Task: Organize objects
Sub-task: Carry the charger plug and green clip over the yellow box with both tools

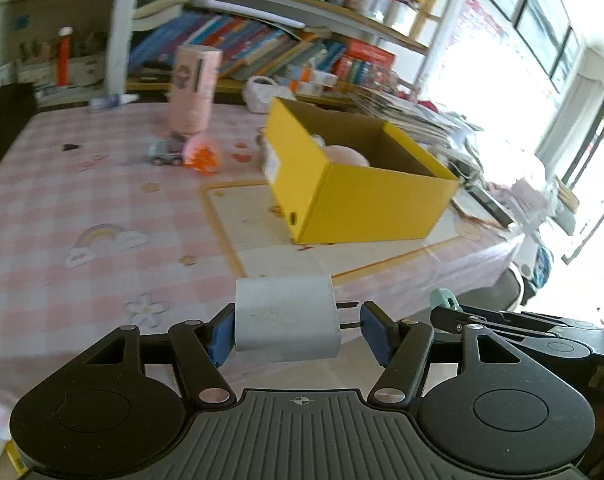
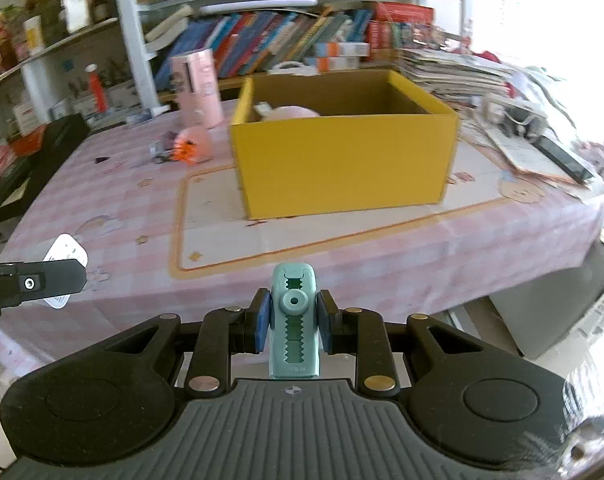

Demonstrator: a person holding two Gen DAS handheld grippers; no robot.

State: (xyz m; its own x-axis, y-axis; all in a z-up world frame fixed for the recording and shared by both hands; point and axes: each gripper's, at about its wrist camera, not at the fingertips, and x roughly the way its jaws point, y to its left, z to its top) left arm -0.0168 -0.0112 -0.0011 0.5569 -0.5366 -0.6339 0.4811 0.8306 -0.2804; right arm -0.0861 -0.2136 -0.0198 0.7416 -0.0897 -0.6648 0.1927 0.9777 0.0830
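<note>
Looking across the table (image 2: 114, 200) from both wrists, we see its pink-and-white checked cloth, printed with a rainbow (image 1: 102, 236) and a flower, with a pale mat (image 2: 222, 224) edged in orange laid on top. On that mat stands the yellow cardboard box (image 2: 341, 160), open at the top, brown inside, with a soft pink thing (image 2: 290, 113) lying against its far left corner. Behind the table a shelf of books (image 2: 270, 40) runs across the back wall, and stacks of papers (image 2: 461, 68) crowd the table's right end. To the left of the box, well apart from both tools, stand a tall pink cylindrical canister (image 1: 194, 88), a small grey toy truck (image 1: 166, 153) and an orange-and-pink toy (image 1: 202, 154) just beside it. Our left gripper (image 1: 298, 326) holds a white wall charger (image 1: 286, 318) crosswise, clamped between its blue pads: the left pad presses the smooth rounded body, and the two metal prongs point toward the right pad. It hangs over the near edge of the table, short of the box. Our right gripper (image 2: 294, 322) is clenched on a teal plastic clip (image 2: 294, 320), ridged with a toothed slot down its face and a round hub near the top, held upright between the pads. It too sits at the near table edge, with the box straight ahead and nothing between.
</note>
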